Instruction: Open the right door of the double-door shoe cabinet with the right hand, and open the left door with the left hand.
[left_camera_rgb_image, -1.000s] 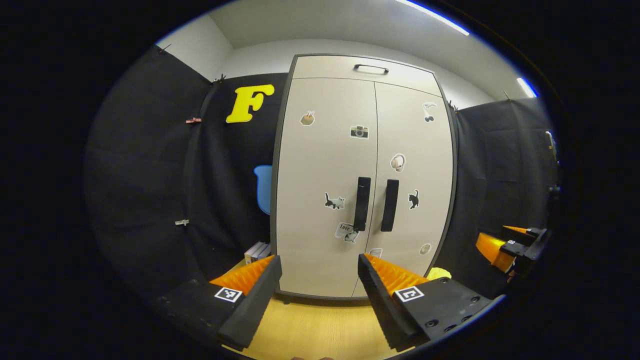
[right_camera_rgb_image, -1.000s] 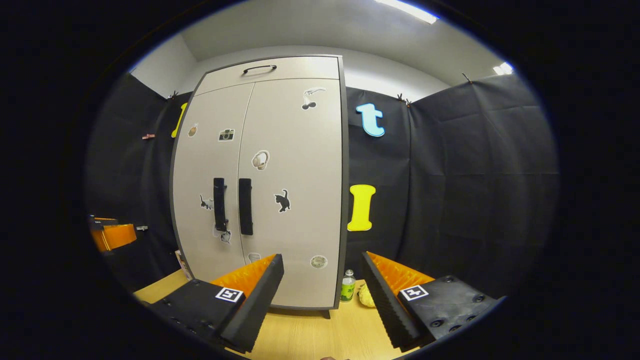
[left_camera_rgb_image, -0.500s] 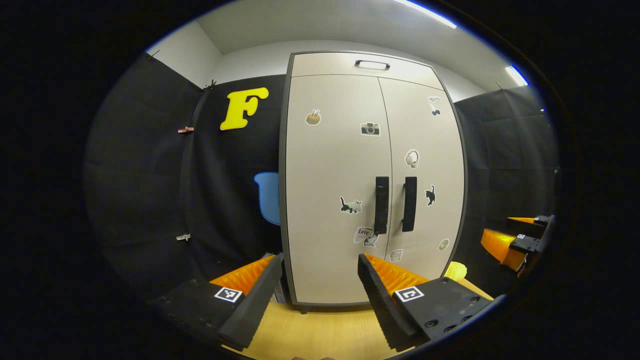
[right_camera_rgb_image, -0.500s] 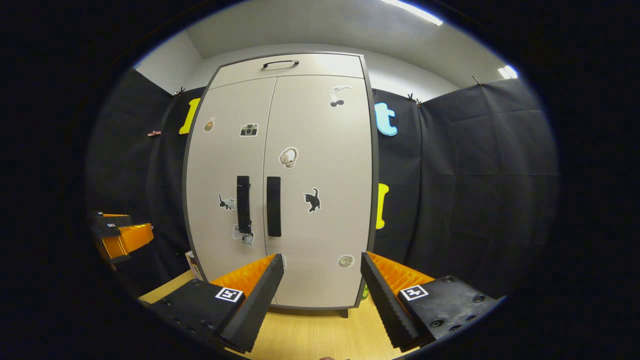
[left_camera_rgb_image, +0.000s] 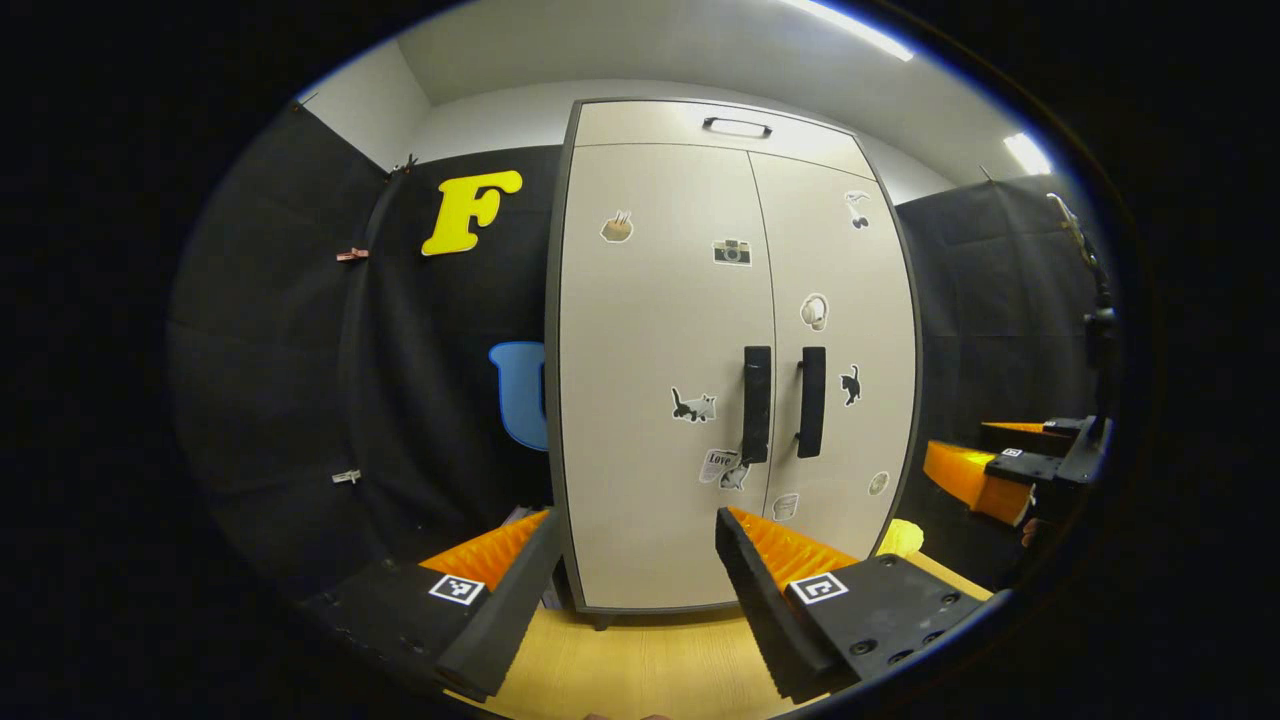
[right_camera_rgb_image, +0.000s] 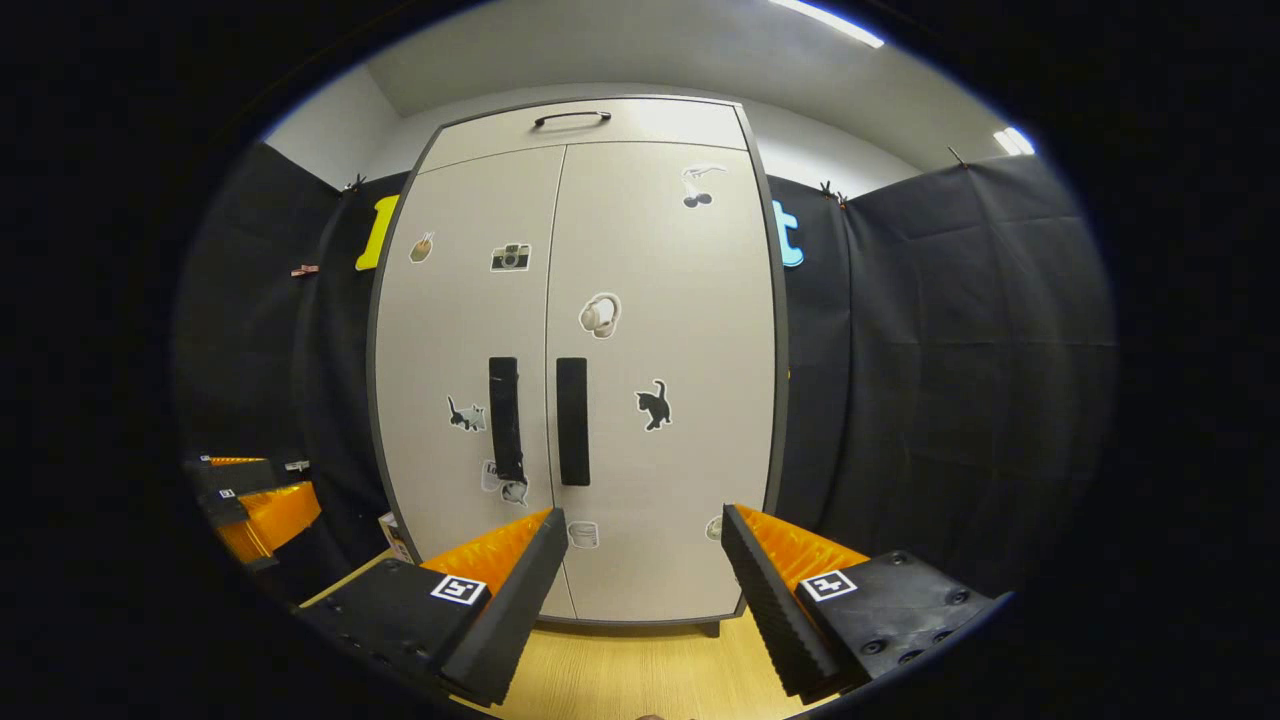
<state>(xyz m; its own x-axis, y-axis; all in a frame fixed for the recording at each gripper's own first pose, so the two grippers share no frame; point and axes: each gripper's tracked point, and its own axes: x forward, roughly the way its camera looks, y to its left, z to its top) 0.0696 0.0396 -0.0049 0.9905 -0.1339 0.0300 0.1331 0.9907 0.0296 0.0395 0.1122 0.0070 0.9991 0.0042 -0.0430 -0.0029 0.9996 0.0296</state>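
Ahead of the right gripper (right_camera_rgb_image: 640, 590), a little left of its line, stands the shoe cabinet (right_camera_rgb_image: 575, 360) with both doors shut and flush. Its right door (right_camera_rgb_image: 665, 400) carries a dark vertical bar, the right handle (right_camera_rgb_image: 572, 421), just beside the centre seam; the left handle (right_camera_rgb_image: 505, 420) sits just across that seam on the left door (right_camera_rgb_image: 460, 380). From the left gripper (left_camera_rgb_image: 635, 590), whose jaws are apart and empty, the left handle (left_camera_rgb_image: 756, 404) lies ahead and to the right, well apart from the tips. The right gripper's jaws are likewise spread wide, holding nothing.

Both doors look like stiff, light panels on side hinges, so each should swing on an arc rather than slide; the sensible hold is across a handle's middle, pulling outward. The handles look rigid and smooth, so a firm clamp seems wise. Stickers dot the doors, and a wooden tabletop (right_camera_rgb_image: 640, 670) runs beneath the cabinet.
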